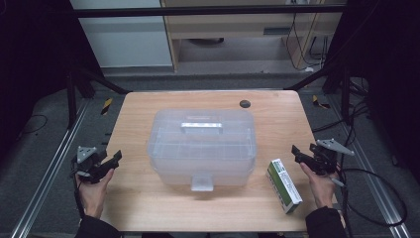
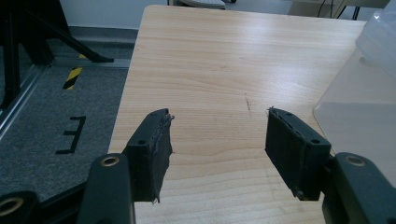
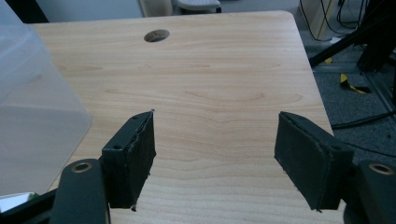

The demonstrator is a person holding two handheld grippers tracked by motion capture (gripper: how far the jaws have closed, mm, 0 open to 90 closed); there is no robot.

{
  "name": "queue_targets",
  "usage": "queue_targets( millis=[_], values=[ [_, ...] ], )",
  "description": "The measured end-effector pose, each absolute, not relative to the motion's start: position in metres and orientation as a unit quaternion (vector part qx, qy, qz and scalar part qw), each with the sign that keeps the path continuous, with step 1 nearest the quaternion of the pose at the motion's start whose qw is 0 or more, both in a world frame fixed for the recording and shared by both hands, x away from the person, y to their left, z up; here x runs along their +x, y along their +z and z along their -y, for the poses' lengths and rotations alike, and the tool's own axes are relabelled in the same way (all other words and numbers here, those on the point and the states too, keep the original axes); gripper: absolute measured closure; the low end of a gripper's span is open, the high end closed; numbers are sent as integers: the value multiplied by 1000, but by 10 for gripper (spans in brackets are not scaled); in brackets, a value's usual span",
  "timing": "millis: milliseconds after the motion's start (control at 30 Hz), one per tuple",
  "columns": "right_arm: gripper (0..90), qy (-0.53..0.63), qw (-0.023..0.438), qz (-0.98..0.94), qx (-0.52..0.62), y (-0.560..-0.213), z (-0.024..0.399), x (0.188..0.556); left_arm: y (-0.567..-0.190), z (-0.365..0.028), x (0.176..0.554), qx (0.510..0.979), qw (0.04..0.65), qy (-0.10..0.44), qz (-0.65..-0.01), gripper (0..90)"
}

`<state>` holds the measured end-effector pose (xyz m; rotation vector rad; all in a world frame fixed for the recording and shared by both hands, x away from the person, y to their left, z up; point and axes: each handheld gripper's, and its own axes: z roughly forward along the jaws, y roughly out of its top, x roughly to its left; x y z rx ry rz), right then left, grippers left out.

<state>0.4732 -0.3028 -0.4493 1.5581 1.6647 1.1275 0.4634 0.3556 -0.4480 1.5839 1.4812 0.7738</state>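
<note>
Nothing started | my left gripper (image 1: 115,157) and right gripper (image 1: 297,151) both apart, empty | box (image 1: 202,147) shut, carton (image 1: 284,185) untouched near right.

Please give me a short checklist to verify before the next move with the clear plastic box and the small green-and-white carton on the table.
1. Left gripper open with nothing between the jaws: ok.
2. Right gripper open with nothing between the jaws: ok.
3. Clear plastic box lid down, handle lying flat on top: ok.
4. Front latch fastened or loose: cannot tell.
5. Green-and-white carton lying flat on the table, apart from the box and near the right gripper: ok.
6. Bare table between each gripper and the box: ok.
</note>
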Motion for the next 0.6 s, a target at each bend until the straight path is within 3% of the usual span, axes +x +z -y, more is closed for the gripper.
queue_targets(
  millis=[600],
  values=[
    [272,425,288,-638,574,-454,298,476,-405,-349,457,661,444,299,-526,340]
  ],
)
